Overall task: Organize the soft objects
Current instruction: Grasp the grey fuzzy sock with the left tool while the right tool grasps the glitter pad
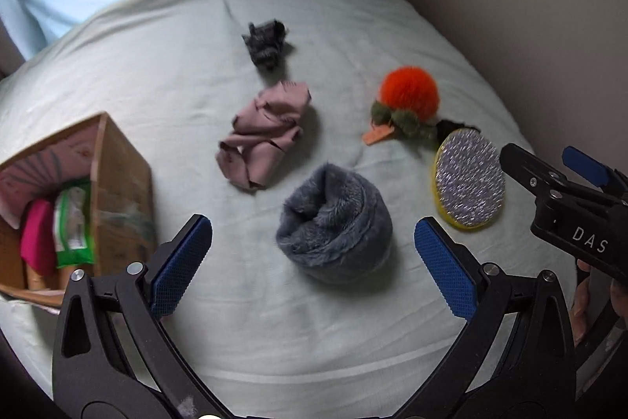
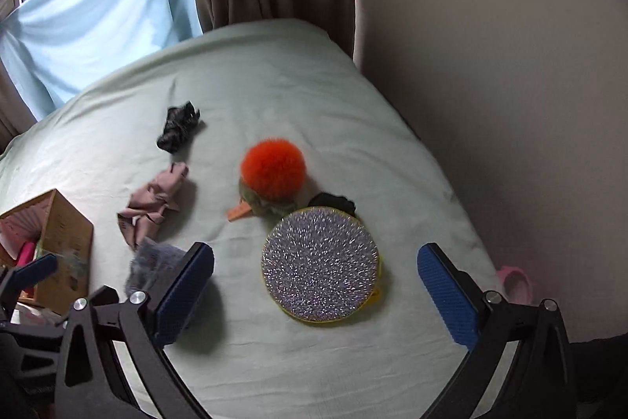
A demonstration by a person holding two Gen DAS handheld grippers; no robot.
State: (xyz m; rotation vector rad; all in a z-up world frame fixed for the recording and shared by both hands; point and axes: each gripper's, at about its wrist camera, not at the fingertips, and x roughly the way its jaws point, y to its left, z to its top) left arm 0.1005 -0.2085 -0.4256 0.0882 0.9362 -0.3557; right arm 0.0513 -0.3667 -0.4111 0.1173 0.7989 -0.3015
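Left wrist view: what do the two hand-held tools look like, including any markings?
Both tools are black plastic frames with silver pivot screws and blue cross-hatched pads. The left tool shows both pads; the right tool bears white letters "DAS". A bare hand shows beneath it; no sleeve is visible.

The bed sheet (image 1: pixel 165 73) is pale green. On it lie a slate-blue furry bundle (image 1: pixel 333 222), a dusty-pink cloth (image 1: pixel 267 132) with dark marks, a blurred black-grey fuzzy piece (image 1: pixel 267 44), an orange pompom (image 1: pixel 408 91) on olive tufts, and a silver-glittered disc (image 2: pixel 320 268) edged yellow. The tongs' pads (image 1: pixel 182 264) are blue.
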